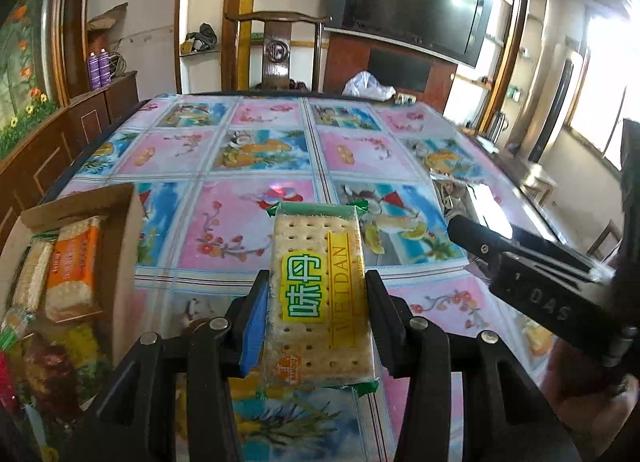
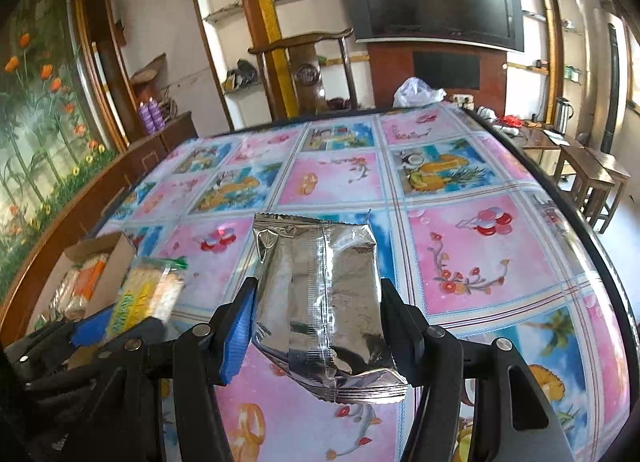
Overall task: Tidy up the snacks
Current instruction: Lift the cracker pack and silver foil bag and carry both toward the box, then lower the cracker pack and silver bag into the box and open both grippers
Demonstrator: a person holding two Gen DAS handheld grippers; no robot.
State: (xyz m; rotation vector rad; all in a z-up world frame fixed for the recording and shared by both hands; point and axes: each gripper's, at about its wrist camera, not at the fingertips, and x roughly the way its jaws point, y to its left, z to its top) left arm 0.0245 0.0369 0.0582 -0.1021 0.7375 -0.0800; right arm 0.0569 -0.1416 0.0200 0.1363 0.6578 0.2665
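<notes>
Your left gripper point(image 1: 316, 286) is clamped on a clear-wrapped cracker pack point(image 1: 320, 294), its two pads pressing the long sides, and the pack hangs above the tablecloth point(image 1: 240, 222) rather than resting on it. The yellow label reads "WEIDAN" in gold letters beside green Chinese characters, and a small orange logo near the bottom edge reads "BAMOOU" as far as you can make out. Your right gripper point(image 2: 318, 304) grips a silver foil packet point(image 2: 320, 302) seam side up; no writing shows on that face. To the left of the cracker pack sits an open cardboard box point(image 1: 120, 230) on the tablecloth, holding an orange-wrapped snack point(image 1: 74, 274) whose print is too blurred to read, with other packets beside it. The right gripper's black body, right of the cracker pack, carries the raised letters "DAS".
</notes>
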